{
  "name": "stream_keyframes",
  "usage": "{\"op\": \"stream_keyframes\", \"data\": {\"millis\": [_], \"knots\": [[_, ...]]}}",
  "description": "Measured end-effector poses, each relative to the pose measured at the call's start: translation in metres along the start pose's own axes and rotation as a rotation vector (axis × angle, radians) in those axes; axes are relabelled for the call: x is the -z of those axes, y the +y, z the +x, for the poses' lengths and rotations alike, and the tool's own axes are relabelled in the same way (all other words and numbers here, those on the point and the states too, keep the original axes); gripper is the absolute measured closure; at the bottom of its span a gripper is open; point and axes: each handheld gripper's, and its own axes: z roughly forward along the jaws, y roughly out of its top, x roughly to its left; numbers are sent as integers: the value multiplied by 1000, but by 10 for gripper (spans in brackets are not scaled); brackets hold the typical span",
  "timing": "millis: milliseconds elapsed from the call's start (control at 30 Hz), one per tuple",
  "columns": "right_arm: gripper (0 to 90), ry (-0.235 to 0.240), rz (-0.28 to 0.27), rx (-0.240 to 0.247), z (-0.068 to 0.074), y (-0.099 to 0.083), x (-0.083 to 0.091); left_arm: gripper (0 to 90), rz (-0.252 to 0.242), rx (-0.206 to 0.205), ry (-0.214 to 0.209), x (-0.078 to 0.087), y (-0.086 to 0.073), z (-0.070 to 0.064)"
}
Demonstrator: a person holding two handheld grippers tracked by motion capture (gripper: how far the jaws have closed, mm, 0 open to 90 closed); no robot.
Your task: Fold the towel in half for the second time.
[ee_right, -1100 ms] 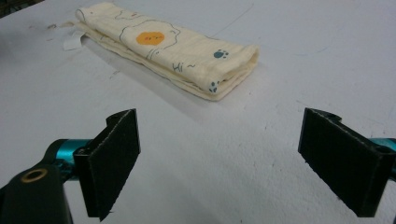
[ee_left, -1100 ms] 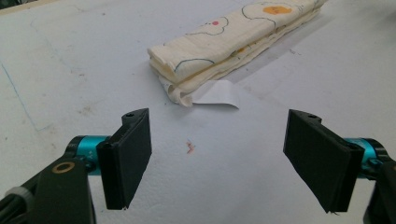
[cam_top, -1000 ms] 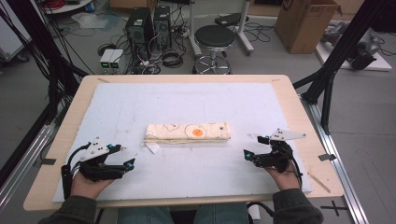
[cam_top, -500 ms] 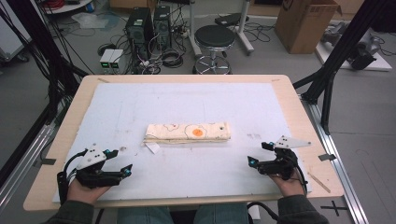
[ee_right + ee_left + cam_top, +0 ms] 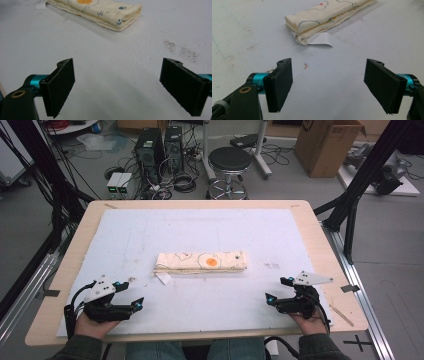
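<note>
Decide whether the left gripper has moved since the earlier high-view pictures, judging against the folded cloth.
Yes. The left gripper has drawn back toward the table's near edge, away from the folded cloth, which lies unmoved mid-table.

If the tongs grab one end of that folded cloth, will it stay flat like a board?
Probably not. The folded cloth shows soft, loose layers, so it would likely droop and unfold. It looks thin, so probably light. Its label already curls up.
</note>
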Motion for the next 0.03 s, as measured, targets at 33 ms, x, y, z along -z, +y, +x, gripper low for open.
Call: {"op": "stream_keyframes", "data": {"millis": [33], "knots": [[122, 0, 2, 4, 0, 0, -1, 236, 3, -6, 4, 0, 0, 1]]}}
